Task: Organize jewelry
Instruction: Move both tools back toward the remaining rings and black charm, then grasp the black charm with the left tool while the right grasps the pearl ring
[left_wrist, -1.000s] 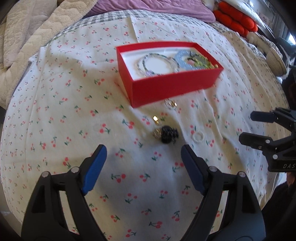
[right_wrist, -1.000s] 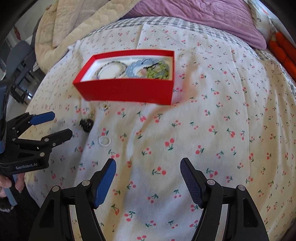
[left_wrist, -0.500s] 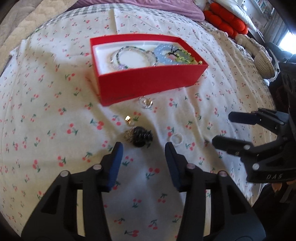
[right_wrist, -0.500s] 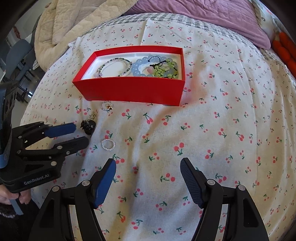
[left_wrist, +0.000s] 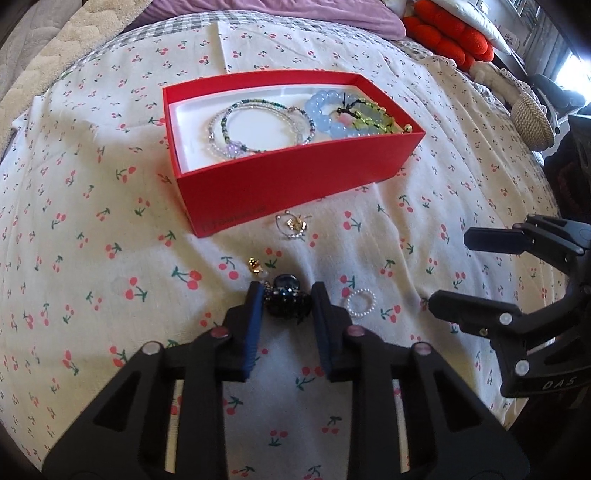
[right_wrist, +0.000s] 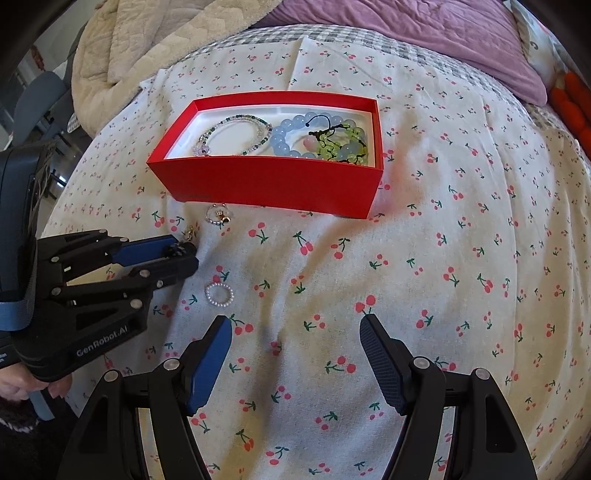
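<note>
Left wrist view: the left gripper (left_wrist: 287, 301) has come down over the black ring (left_wrist: 287, 301) on the cherry-print sheet (left_wrist: 110, 206). Its jaws have just been closing, and the pads now sit right against the ring's sides, so I'd call that a grab. Next stop is probably the red box (left_wrist: 295, 173).

Right wrist view: the right gripper (right_wrist: 295, 354) hangs wide open and empty, with the pearl ring (right_wrist: 219, 294) just ahead on the sheet.
</note>
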